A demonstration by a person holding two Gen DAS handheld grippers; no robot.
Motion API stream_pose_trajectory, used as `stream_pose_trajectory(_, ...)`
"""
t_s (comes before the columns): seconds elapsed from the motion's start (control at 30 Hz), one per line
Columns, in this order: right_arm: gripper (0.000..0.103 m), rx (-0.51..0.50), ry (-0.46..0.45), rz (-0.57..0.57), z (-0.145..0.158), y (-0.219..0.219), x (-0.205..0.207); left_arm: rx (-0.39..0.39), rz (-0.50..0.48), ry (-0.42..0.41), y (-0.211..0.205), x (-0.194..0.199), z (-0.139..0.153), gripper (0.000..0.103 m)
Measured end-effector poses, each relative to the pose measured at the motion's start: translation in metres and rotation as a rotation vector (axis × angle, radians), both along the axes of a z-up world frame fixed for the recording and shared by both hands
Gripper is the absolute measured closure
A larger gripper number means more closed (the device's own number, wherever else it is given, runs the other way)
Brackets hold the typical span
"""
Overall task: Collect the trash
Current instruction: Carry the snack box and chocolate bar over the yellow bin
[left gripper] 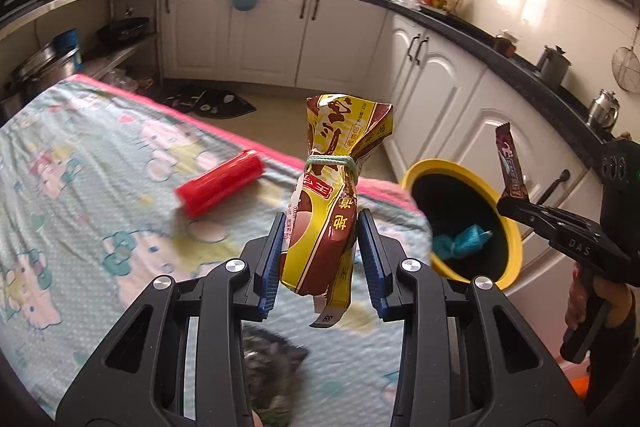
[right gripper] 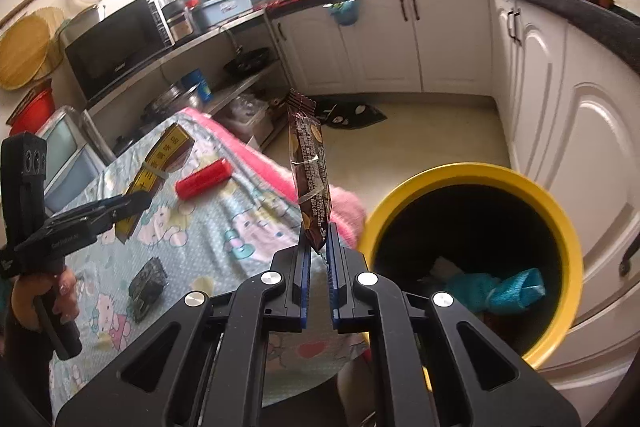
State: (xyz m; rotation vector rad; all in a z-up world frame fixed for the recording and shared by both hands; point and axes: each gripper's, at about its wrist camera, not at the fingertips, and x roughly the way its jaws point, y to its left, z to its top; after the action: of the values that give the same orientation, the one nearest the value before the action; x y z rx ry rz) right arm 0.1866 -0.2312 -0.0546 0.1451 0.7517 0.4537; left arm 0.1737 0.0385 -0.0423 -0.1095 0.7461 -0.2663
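Above the near corner of the cloth-covered counter, the left tool carries a yellow snack bag tied with string, its pads touching the bag's lower half. The right tool is clenched on the bottom end of a brown wrapper, which stands upright just beside the yellow-rimmed bin.

Both pieces look lifted and on their way to the bin, so the drop is the step in hand. Next, each tool needs to come over the dark opening and release.

The bin stands past the counter's pink edge, near the white cabinets, with open floor beyond. A red cylinder and a dark packet lie on the cloth.
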Motion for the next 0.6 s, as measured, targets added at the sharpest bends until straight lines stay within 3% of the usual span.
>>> stream_pose_trajectory(0.3, 0.095, 0.015, -0.031, -0.11, 0.013, -0.042, 0.002, -0.007, -0.08, -0.029, -0.053, 0.013, 0.009, 0.074)
stream_pose_trajectory(0.6, 0.095, 0.004, -0.014, -0.22, 0.002, -0.079, 0.009, 0.003, -0.177, -0.004, -0.11, 0.029, 0.0, 0.074)
